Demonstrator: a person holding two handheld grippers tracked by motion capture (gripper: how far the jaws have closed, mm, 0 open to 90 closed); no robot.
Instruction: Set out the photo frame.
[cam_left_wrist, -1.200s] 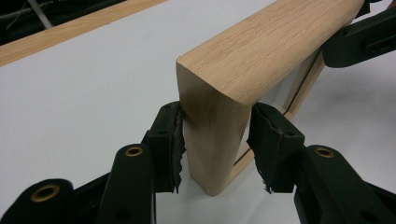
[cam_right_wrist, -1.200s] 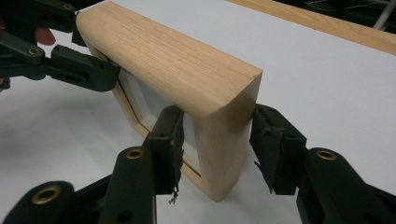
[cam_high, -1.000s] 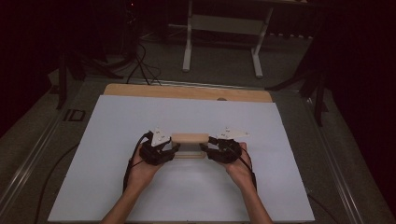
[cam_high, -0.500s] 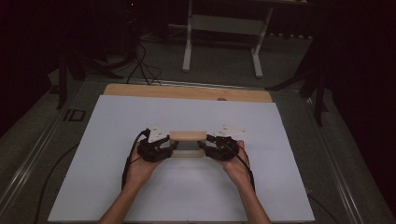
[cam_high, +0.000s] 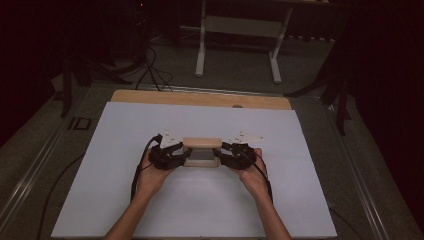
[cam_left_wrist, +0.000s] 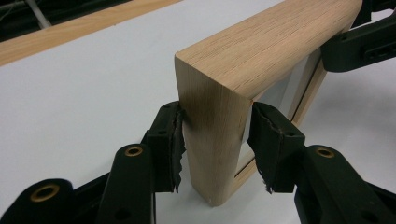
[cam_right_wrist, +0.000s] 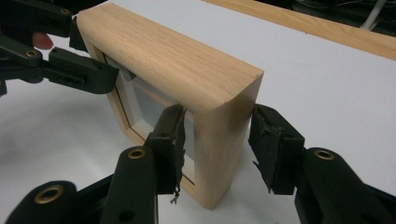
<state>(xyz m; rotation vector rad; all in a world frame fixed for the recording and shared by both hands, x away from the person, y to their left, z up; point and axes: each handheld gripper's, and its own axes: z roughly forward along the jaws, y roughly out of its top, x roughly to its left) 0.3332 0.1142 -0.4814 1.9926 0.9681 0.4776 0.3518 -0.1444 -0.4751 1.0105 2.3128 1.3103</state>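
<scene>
Nudged only slightly since a second ago: left claw (cam_high: 186, 154), a touch farther from the person in the high view. Right claw (cam_high: 223, 154) seen at its same spot; wooden frame (cam_high: 202, 143) likewise in the same place between the two.

Left claw: clamped on the wooden frame. In the left gripper view, frame's near end standing upright straight between the jaws, one pad (cam_left_wrist: 170, 140) pressed flat on the plain outer face, other pad (cam_left_wrist: 268, 140) seated on the edge of the glazed side. No gap seen at either pad. Rest of the frame running away from the claw, up and to the right, ending at the other claw's jaws at the far corner.

Right claw: also clamped on the wooden frame, at the opposite end. In the right gripper view, one pad (cam_right_wrist: 170, 140) lying against the glazed face just inside the wooden border, other pad (cam_right_wrist: 271, 144) hard up against the rounded outer face. Frame end centred between the jaws, body running up and to the left from the claw towards the left claw's jaws.

Frame posture: upright on its long edge, bottom corner down at the white mat (cam_high: 300, 200) just ahead of each claw's pads; contact with the mat itself not fully clear. Glazed side turned towards the person, top face level.

Beyond both claws, well apart from the frame: bare wooden board edge (cam_high: 200, 98) along the mat's far side.
</scene>
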